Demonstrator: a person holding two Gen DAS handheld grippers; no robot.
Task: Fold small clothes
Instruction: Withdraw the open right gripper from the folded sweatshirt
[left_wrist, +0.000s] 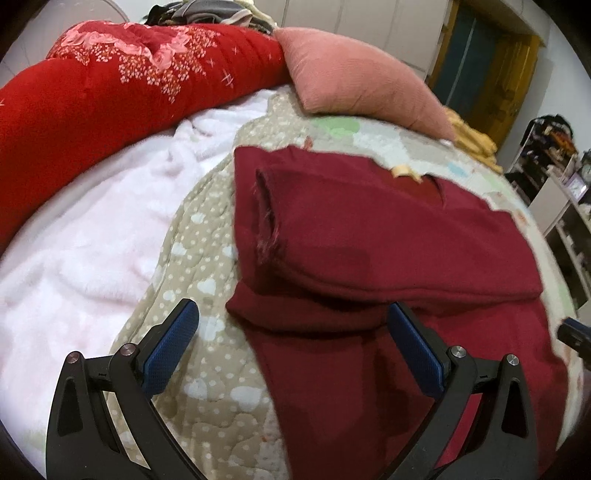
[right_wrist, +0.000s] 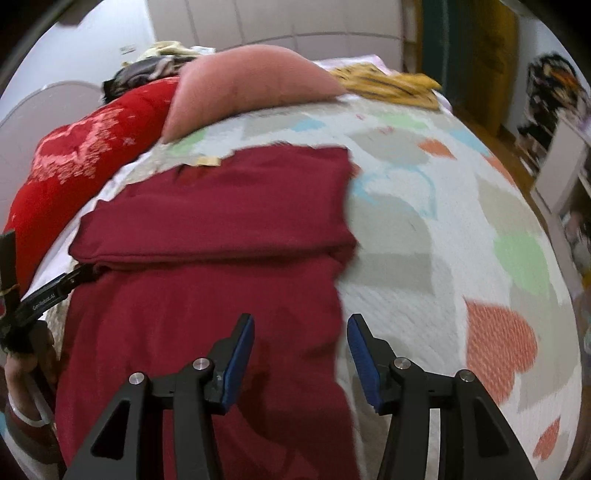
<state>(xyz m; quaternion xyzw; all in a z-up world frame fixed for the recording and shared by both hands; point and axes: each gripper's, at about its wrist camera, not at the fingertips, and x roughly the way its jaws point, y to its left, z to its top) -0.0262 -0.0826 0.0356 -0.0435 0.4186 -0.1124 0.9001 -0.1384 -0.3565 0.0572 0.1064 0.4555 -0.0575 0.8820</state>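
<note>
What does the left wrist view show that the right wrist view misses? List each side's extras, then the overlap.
Only the left wrist view: the white fleece blanket, the sleeve opening on the garment, and the open left gripper.

Only the right wrist view: the orange heart patch on the quilt, the person's hand at the left edge, and the open right gripper.

Both: the dark red garment, pink pillow and red floral quilt.

— Open room on the patterned quilt (right_wrist: 461, 229), right of the dark red garment (right_wrist: 221, 206).
— Far side closed off by pink pillow (left_wrist: 354, 88) and red floral comforter (left_wrist: 122, 77).
— Left of garment: narrow strip of quilt, then rumpled white fleece blanket (left_wrist: 92, 229), low and soft.
</note>
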